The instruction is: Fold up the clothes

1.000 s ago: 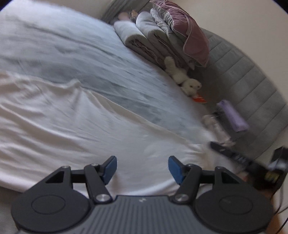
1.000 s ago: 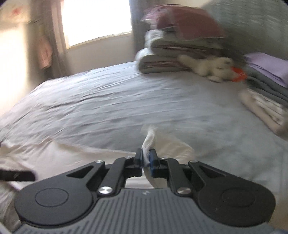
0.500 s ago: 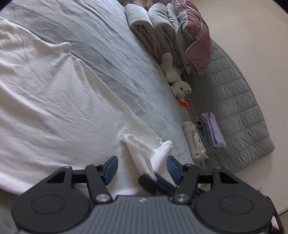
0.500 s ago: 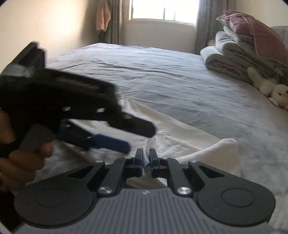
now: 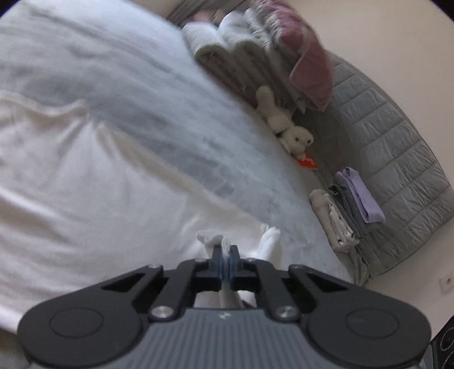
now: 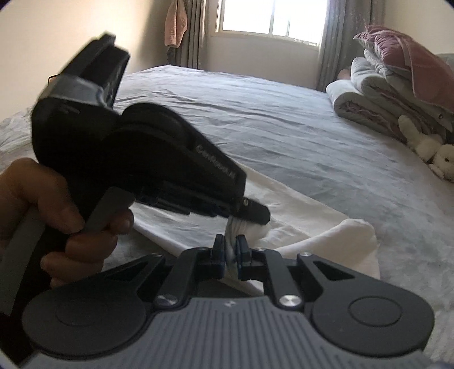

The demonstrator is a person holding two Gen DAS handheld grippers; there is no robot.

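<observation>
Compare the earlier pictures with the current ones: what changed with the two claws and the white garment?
The left claw, open a second ago, moved in beside the right claw and shut on the white garment. The right claw stayed clamped on the same bunched cloth; the garment still lies on the bed.

A grey sheet covers the bed point(image 6: 283, 122). At its far side rolled grey bedding point(image 6: 366, 102) is stacked with a pink pillow point(image 6: 408, 59) on top, and a white plush rabbit point(image 5: 292, 133) lies at the foot of the stack. A quilted grey headboard point(image 5: 391, 147) stands behind. A small pile of folded laundry point(image 5: 349, 210), lilac uppermost, rests against it. Curtains frame a bright window point(image 6: 269, 20).
</observation>
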